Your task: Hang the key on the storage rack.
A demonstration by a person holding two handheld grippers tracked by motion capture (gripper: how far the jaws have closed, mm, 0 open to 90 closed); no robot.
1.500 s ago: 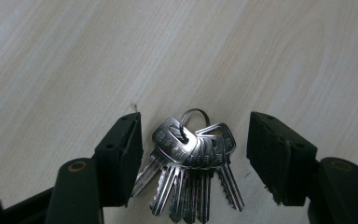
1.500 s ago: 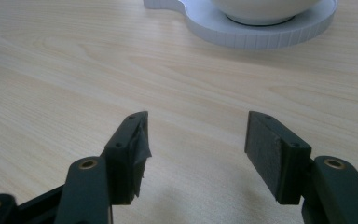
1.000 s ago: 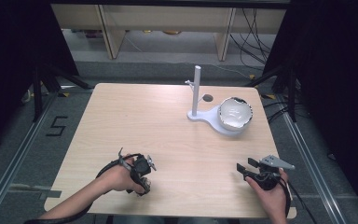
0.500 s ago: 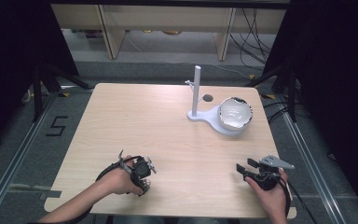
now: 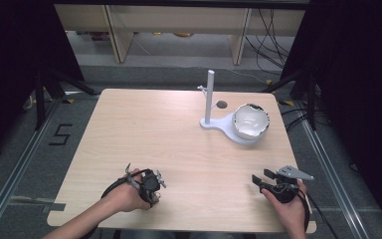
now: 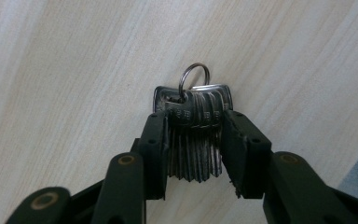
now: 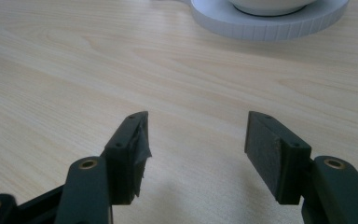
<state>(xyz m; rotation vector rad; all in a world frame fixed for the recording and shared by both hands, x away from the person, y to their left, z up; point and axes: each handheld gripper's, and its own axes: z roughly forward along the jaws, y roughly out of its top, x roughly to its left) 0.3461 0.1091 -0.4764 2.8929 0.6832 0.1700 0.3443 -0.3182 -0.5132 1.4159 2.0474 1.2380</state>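
Two black jaws of the left gripper (image 6: 193,140) flank a bunch of keys (image 6: 193,126) lying flat on the wooden table (image 6: 65,74); they have just been closing, and in the left gripper view their pads sit against both edges of the fanned blades, pinching the bunch. The silver key heads stick out just past the fingertips, and the split ring (image 6: 194,80) threaded through them lies on the table beyond. In the high view this gripper (image 5: 149,186) points down at the table near the front edge, with the person's left hand (image 5: 124,196) wrapped around it. Well apart from it, along the same front edge, the right gripper (image 5: 261,180) rests in the person's right hand (image 5: 288,209); its jaws are spread wide with only bare wood between them, as the right gripper view (image 7: 193,144) shows. Ahead of those spread jaws, far across the table, stands a white stand (image 5: 214,122) with an upright post (image 5: 210,94), and a white bowl (image 5: 251,120) sits on its round base.
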